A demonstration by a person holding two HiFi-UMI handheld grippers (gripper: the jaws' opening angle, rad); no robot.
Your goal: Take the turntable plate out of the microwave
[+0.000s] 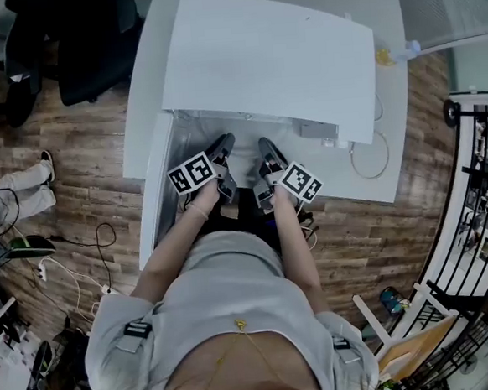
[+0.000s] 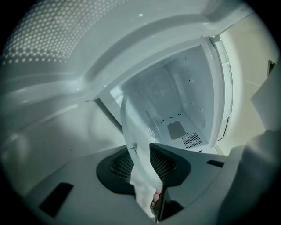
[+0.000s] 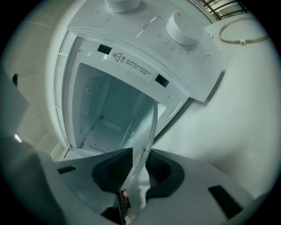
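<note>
Fingers (image 2: 164, 163) of left gripper (image 2: 142, 154) and right gripper (image 3: 138, 166) pinch clear round glass turntable plate (image 2: 135, 125) | plate apparently mostly outside white microwave (image 1: 267, 62) | remaining: pull clear, set down

**Visitor:** What shares the white table (image 1: 147, 113) with your work?

**Me:** I see a white cord loop (image 1: 369, 156) lying by the table's right edge. At its far right corner there's a small yellow thing (image 1: 382, 56) that I can't identify.

**Visitor:** And around the table?

**Me:** It stands on a wood-plank floor (image 1: 74, 174). Off its far left corner I see a black office chair (image 1: 89, 42). To the table's left is someone's leg in light trousers (image 1: 9, 198), ending in a dark shoe (image 1: 47, 167). Nearer me on that side, black cables (image 1: 104, 235) trail towards a white power strip (image 1: 41, 269). A black metal rack (image 1: 479, 188) stands to the table's right. Off the near right corner, a teal bottle (image 1: 390, 299) lies on the planks.
</note>
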